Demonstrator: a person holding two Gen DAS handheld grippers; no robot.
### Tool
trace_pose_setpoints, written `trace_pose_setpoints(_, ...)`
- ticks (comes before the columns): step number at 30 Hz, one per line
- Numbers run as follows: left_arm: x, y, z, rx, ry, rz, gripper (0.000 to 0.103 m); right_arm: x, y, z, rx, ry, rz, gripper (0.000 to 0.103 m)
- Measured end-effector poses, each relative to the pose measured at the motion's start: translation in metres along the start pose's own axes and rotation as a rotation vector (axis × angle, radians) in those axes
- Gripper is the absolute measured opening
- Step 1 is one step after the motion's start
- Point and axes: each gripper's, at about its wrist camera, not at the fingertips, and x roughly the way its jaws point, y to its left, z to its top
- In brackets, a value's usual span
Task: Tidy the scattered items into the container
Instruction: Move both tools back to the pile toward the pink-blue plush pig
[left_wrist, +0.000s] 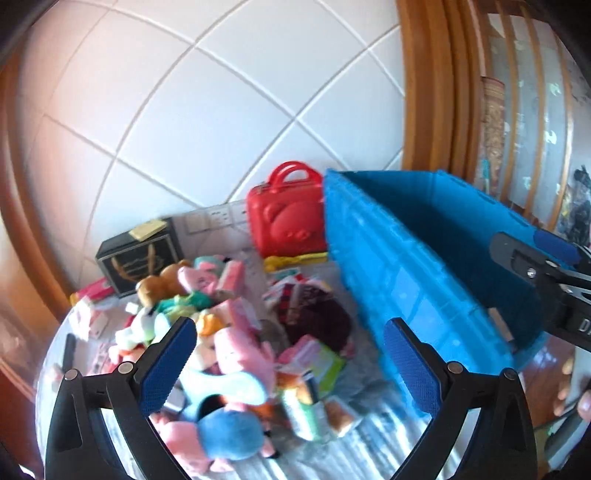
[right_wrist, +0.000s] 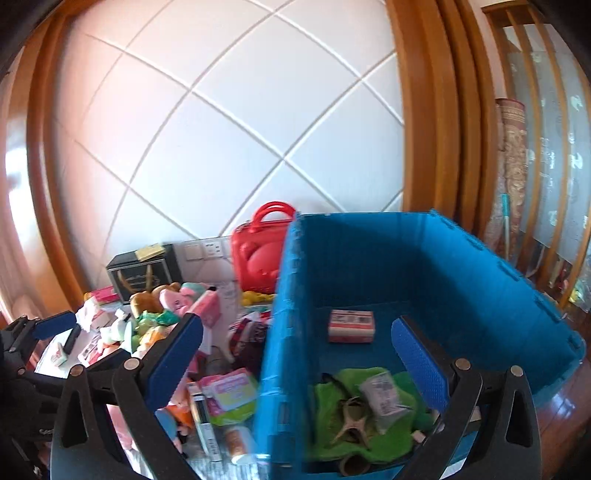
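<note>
A blue plastic crate (right_wrist: 461, 280) stands on the right; in it lie a green cloth (right_wrist: 332, 402), a clear packet (right_wrist: 384, 398), a brown clip (right_wrist: 351, 417) and a small red-and-white box (right_wrist: 351, 326). Left of the crate (left_wrist: 388, 266) a heap of plush toys (left_wrist: 229, 354) and snack packets (right_wrist: 229, 395) is spread on a striped cloth. My left gripper (left_wrist: 291, 365) hangs open above the heap, nothing between its pads. My right gripper (right_wrist: 297, 362) is open over the crate's near left wall, empty. Each gripper also shows at the edge of the other's view.
A red toy suitcase (left_wrist: 286, 218) and a black box (left_wrist: 140, 254) stand at the back against the white quilted wall. A dark red checked cloth (left_wrist: 317, 314) lies beside the crate. Wooden frame and glass panels rise at the right; wood floor shows beyond the crate.
</note>
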Motion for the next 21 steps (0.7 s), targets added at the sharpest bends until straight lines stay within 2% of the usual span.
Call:
trace_pose_setpoints(4,0.018,0.086,-0.042,-0.055,0.079,0.107,0.102,0.024,0.077,-0.023,-0.045,0.060,0.108,0.103)
trace_pose_setpoints(6,0.027,0.123,-0.065,-0.083,0.128,0.126,0.102,0.038,0.110,-0.040,-0.071,0.105,0.140,0.103)
trace_pose_setpoints(9,0.041,0.158,-0.099,-0.089,0.192,0.131,0.102,0.064,0.145,-0.069,-0.069,0.199,0.159,0.103)
trace_pose_setpoints(14,0.064,0.172,-0.145,-0.082,0.294,0.093,0.102,0.101,0.159,-0.121,-0.037,0.359,0.125,0.103)
trace_pose_setpoints(19,0.091,0.173,-0.180,-0.119,0.388,0.081,0.102,0.124,0.151,-0.157,-0.013,0.466,0.101,0.103)
trace_pose_setpoints(21,0.095,0.175,-0.195,-0.127,0.416,0.071,0.098,0.130,0.153,-0.169,-0.017,0.498,0.118,0.103)
